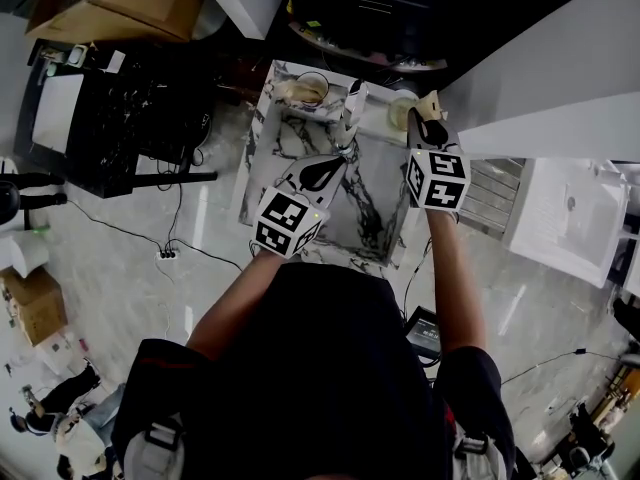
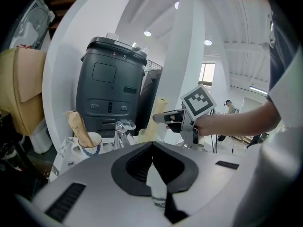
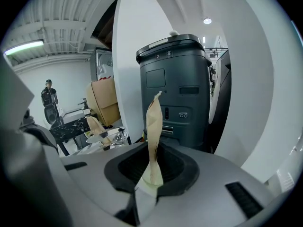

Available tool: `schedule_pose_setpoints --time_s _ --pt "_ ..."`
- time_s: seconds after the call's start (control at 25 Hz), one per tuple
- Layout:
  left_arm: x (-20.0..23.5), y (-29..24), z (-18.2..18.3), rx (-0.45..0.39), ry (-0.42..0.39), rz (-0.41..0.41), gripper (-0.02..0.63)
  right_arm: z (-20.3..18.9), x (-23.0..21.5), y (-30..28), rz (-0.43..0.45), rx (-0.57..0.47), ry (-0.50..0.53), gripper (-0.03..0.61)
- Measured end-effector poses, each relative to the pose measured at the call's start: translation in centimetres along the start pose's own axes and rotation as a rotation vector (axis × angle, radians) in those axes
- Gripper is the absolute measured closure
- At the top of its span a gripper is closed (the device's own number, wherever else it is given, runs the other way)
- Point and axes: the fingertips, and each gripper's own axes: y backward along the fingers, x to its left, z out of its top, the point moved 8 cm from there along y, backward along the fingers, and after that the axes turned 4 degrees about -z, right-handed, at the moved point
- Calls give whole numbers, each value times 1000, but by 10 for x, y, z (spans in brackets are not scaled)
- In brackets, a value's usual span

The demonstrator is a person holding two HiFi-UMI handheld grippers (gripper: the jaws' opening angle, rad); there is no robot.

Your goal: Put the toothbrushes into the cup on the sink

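Marble-veined sink [image 1: 375, 223], white with grey streaks, glossy. We count one toothbrush in a tan paper sleeve [image 2: 77, 126] already standing in the glazed cup [image 2: 90, 146] beside the chrome faucet [image 2: 124, 129]. A second wrapped toothbrush [image 3: 153, 126], its sleeve creased, stands upright, pinched in the right gripper [image 3: 149, 183] over the sink's far right corner, not yet in the cup. The left gripper [image 2: 158, 193] is closed on nothing. We judge the task roughly half done.
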Motion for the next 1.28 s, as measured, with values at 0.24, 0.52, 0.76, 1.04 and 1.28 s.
schedule_pose_setpoints --time_s 0.24,0.52,0.76,1.04,1.28 --pt "-3 1 -1 -11 9 1 600 -6 1 -1 2 26 -17 520" --pt "-5 7 -1 -25 16 12 600 -5 6 3 23 23 -22 495" --pt "-10 12 0 -34 12 18 600 -1 12 11 32 12 9 495" --pt "-16 18 3 -47 -4 21 600 0 17 29 38 0 13 495" --pt "-23 19 5 -59 -19 26 600 -3 16 47 42 -16 -4 495"
